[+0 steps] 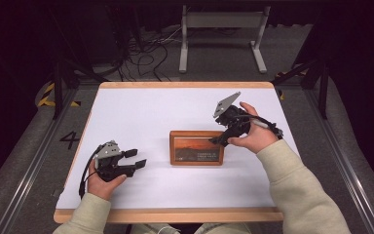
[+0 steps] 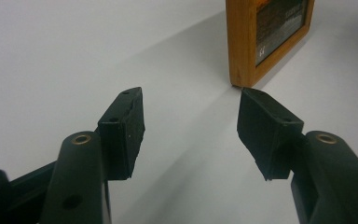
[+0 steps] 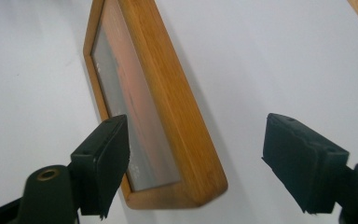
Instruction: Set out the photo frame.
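- Wooden picture frame [image 1: 196, 147] lies face up on the white table top [image 1: 141, 112], a little right of centre, long side running across the table; reddish picture under the glass.
- My right gripper [image 1: 218, 140] is at the frame's upper right corner, tilted down toward it. In the right gripper view the jaws stand wide apart and straddle the frame [image 3: 168, 112]: one pad over the glass, the other over bare table beyond the wooden edge. I cannot tell if either pad touches the wood; nothing is clamped.
- My left gripper [image 1: 135, 158] rests low over the table, left of the frame and apart from it, jaws pointing toward it. In the left gripper view the jaws are spread wide with nothing between them; the frame's corner [image 2: 248, 56] shows just beyond the tips.
- Light wood rim [image 1: 175, 215] borders the table top.
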`<state>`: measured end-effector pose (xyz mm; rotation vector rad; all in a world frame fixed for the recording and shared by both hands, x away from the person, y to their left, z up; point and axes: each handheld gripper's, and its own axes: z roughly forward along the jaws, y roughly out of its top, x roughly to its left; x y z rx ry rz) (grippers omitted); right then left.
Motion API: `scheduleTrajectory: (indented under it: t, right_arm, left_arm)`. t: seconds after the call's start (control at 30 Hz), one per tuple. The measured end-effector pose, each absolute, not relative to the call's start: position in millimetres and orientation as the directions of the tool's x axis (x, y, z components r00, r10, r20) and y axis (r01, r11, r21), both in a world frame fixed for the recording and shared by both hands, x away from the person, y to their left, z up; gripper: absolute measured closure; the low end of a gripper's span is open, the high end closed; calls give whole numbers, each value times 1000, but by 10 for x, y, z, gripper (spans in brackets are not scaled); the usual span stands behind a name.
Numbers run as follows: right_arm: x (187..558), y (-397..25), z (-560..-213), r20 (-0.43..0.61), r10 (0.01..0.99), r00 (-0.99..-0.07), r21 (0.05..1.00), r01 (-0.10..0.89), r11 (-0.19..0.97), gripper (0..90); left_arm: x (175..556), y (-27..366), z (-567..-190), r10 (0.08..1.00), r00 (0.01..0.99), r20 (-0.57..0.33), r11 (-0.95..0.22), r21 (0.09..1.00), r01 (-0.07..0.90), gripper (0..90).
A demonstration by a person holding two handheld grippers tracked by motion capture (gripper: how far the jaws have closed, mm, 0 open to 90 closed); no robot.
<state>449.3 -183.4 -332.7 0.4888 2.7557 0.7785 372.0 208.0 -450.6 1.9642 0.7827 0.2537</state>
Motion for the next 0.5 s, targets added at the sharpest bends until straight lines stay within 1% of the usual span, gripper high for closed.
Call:
scheduleTrajectory:
  t: [0.1,0.13,0.27,0.5]
  right_arm:
    - [4482,-1882,-3317,-130,386,-913,547,259,796,231]
    - [4459,-1949,-3299,-120,405,-907,552,278,787,224]
    - [4418,-2061,-3264,-117,428,-896,565,294,771,222]
    - [4342,-2249,-3251,-111,458,-882,594,311,742,226]
  left_arm:
    - [3723,2080,-4505,620,771,-146,-320,850,418,415]
    - [3727,2081,-4505,618,773,-145,-321,850,417,409]
    - [3737,2076,-4511,616,772,-157,-315,850,423,391]
    - [3742,2069,-4504,612,775,-160,-318,847,426,365]
